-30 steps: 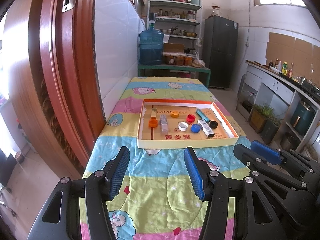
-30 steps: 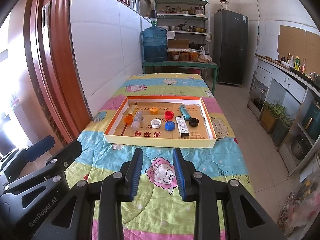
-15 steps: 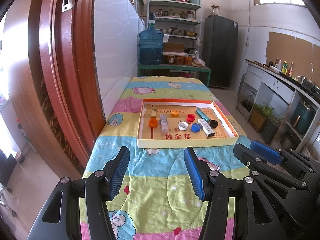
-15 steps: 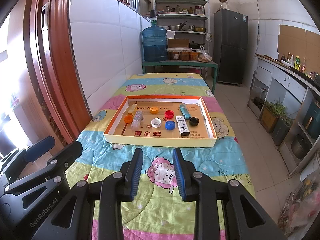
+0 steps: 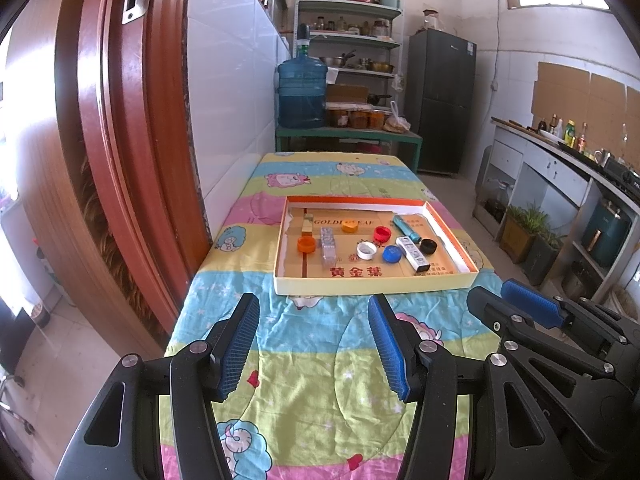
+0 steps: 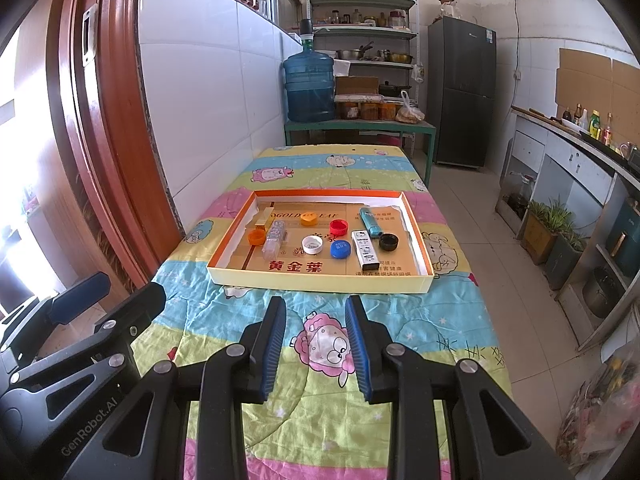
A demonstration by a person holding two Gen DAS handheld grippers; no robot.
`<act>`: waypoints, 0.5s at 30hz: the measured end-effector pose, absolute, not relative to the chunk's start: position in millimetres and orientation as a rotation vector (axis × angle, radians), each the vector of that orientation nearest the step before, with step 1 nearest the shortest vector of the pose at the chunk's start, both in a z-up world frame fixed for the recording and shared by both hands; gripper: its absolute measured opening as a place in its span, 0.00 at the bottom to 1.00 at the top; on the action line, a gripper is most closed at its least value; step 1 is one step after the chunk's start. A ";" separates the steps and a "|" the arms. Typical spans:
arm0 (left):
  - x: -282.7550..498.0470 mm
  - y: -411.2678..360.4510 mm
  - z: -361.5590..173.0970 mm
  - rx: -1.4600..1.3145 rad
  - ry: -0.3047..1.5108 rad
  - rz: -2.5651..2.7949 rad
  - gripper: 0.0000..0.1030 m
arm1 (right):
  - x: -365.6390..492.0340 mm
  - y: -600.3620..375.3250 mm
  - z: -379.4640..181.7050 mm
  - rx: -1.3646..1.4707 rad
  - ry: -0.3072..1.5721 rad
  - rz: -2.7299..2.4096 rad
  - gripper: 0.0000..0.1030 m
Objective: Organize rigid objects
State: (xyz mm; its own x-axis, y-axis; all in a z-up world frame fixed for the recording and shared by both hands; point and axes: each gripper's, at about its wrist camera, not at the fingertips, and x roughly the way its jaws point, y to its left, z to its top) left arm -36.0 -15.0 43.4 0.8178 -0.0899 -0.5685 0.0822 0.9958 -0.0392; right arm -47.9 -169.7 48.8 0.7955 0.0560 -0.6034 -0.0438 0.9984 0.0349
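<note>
Left gripper (image 5: 314,342): blue-padded jaws spread wide, nothing between, hovering over near end of cartoon-print quilted cloth (image 5: 320,380) on table. Right gripper (image 6: 314,344): jaws parted more narrowly, empty, just beside left one.

Shallow yellow cardboard tray with orange inner rim (image 6: 320,280) lies mid-table, ahead of both grippers. Inside: orange cap (image 6: 257,236), clear plastic box (image 6: 273,240), second orange cap (image 6: 308,219), red cap (image 6: 338,227), white cap (image 6: 312,245), blue cap (image 6: 341,250), white rectangular box (image 6: 365,255), teal lighter (image 6: 370,223), black cap (image 6: 388,242). All apart, none gripped.
</note>
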 end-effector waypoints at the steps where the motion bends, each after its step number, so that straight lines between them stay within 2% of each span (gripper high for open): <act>1: -35.8 -15.1 42.6 -0.013 0.607 -0.093 0.57 | -47.8 -169.7 48.9 0.019 0.649 0.053 0.30; 15: -35.8 -15.6 42.4 -0.011 0.607 -0.092 0.57 | -47.8 -169.4 48.5 0.018 0.650 0.054 0.30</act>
State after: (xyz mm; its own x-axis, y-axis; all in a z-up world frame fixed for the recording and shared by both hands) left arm -35.8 -15.6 42.4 0.8171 -0.0895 -0.5695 0.0831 0.9958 -0.0372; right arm -47.8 -169.4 48.5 0.7948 0.0556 -0.6043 -0.0441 0.9985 0.0338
